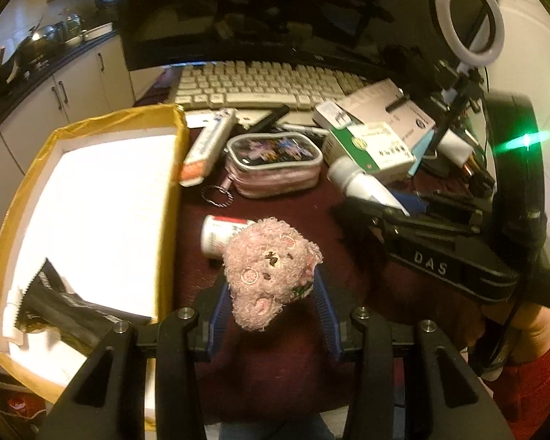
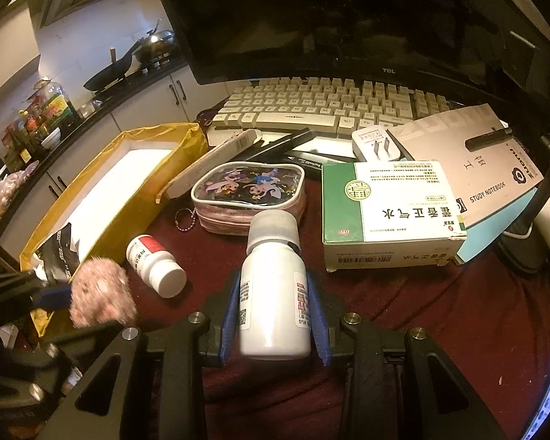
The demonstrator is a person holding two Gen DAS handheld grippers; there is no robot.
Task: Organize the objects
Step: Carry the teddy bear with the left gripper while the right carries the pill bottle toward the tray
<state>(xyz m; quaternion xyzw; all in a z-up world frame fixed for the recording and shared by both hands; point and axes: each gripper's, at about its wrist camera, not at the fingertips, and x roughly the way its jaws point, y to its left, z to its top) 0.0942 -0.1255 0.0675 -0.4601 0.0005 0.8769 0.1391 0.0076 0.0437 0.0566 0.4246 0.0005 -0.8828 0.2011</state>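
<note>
Behind everything, a dark monitor (image 2: 348,18) and pale keyboard (image 2: 322,106) back the maroon tabletop (image 2: 403,304). At left sits a yellow-wrapped foam box (image 1: 91,190) with a black packet (image 1: 62,311) inside; to the right lie a notebook (image 2: 469,161), a green-and-white medicine box (image 2: 388,212), a cartoon pouch (image 2: 249,194) and a small red-labelled bottle (image 2: 154,264) on its side. Both grippers angle downward. The right gripper (image 2: 275,311) pinches a white bottle (image 2: 275,293). The left gripper (image 1: 271,293) pinches a pink plush toy (image 1: 271,271) above the cloth, beside the box.
</note>
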